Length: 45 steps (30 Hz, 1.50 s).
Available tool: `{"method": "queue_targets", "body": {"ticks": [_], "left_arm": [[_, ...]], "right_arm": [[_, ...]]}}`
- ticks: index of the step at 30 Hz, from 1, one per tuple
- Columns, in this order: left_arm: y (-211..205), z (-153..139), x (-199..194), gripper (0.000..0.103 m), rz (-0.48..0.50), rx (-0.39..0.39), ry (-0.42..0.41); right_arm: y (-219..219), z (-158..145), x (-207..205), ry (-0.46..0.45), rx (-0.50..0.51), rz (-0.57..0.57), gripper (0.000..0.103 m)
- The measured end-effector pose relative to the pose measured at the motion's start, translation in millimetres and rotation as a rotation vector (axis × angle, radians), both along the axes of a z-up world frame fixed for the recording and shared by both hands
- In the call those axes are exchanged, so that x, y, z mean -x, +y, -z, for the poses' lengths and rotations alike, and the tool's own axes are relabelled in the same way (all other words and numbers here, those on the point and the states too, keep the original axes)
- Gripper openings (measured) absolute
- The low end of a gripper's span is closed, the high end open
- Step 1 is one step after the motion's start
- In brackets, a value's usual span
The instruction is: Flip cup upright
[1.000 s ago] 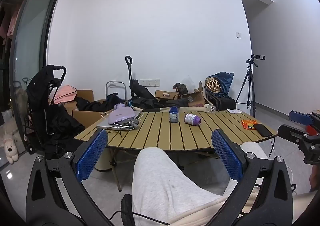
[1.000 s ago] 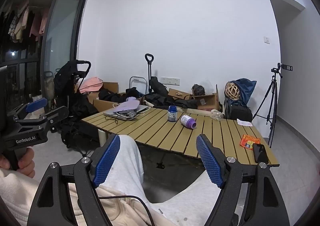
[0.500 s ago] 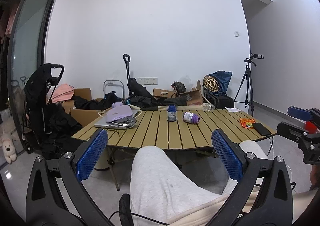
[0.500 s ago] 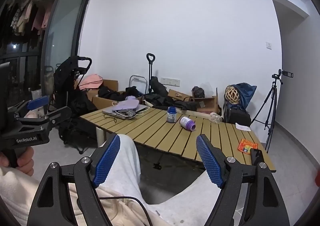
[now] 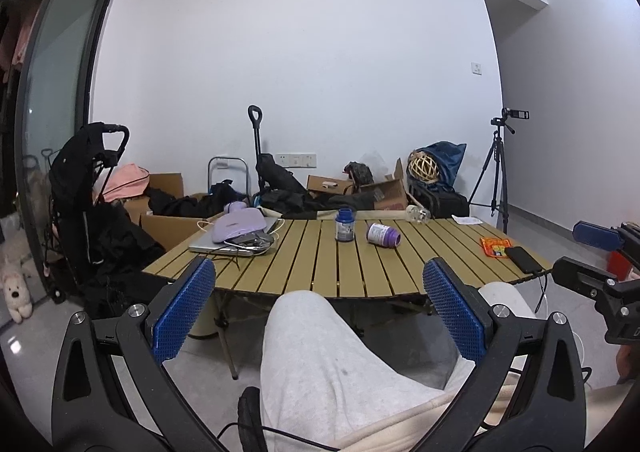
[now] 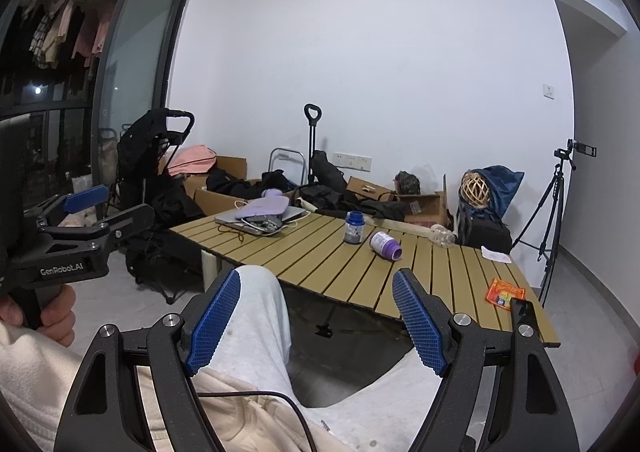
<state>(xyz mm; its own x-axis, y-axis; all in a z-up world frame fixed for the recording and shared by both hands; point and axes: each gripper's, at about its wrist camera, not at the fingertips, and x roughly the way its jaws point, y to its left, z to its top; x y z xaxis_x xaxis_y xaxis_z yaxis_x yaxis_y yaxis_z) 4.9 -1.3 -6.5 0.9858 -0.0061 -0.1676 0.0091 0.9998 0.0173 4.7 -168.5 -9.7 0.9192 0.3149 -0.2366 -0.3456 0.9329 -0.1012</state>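
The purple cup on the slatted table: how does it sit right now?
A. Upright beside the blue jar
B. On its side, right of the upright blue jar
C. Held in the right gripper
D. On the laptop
B: the purple cup lies on its side on the table, just right of the upright blue jar; both grippers are open and short of the table.

Slatted wood, textured rubber, soft fleece

The table point(image 5: 320, 252) is matt yellow-brown wooden slats; the tipped purple cup point(image 5: 383, 234) looks like smooth plastic with a slight sheen. The left gripper point(image 5: 320, 308) has matt black plastic arms, shiny metal bolts and blue dimpled pads point(image 5: 182, 314) (the right gripper point(image 6: 316, 328) looks alike). The trouser leg point(image 5: 316, 352) is soft grey cloth.
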Motion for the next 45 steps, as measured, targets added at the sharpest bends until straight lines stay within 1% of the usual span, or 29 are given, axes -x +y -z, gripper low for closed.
{"method": "queue_targets", "body": {"ticks": [5,15,19,21,24,28,32,35,39,45], "left_arm": [[1,-2,3,0.103,-0.001,-0.009,-0.021],[5,-2,-4,0.103,0.008,0.012,0.019],[1,-1,-5,0.103,0.019,0.004,0.033],[0,-1,-3,0.103,0.033,0.007,0.021],[-5,-1,-1,0.103,0.045,-0.012,0.003],[-14,-2,2,0.103,0.058,-0.050,-0.014],[-19,-1,3,0.103,0.070,-0.070,-0.019],[-15,-2,5,0.103,0.070,-0.060,-0.037],[-11,-1,4,0.103,0.062,-0.044,-0.032],[-17,-2,6,0.103,0.064,-0.056,-0.041]], "right_arm": [[3,3,-2,0.015,0.006,-0.002,0.083],[2,4,-1,0.015,0.004,-0.018,0.083],[2,2,0,0.007,0.005,-0.018,0.083],[3,2,0,0.004,0.005,-0.016,0.083],[7,2,3,-0.001,0.019,-0.008,0.083],[10,-2,16,-0.052,0.061,0.016,0.083],[9,-5,19,-0.060,0.051,0.023,0.083],[12,-4,17,-0.045,0.058,0.015,0.083],[15,-1,15,-0.038,0.068,-0.013,0.083],[14,0,18,-0.049,0.057,-0.023,0.083]]}}
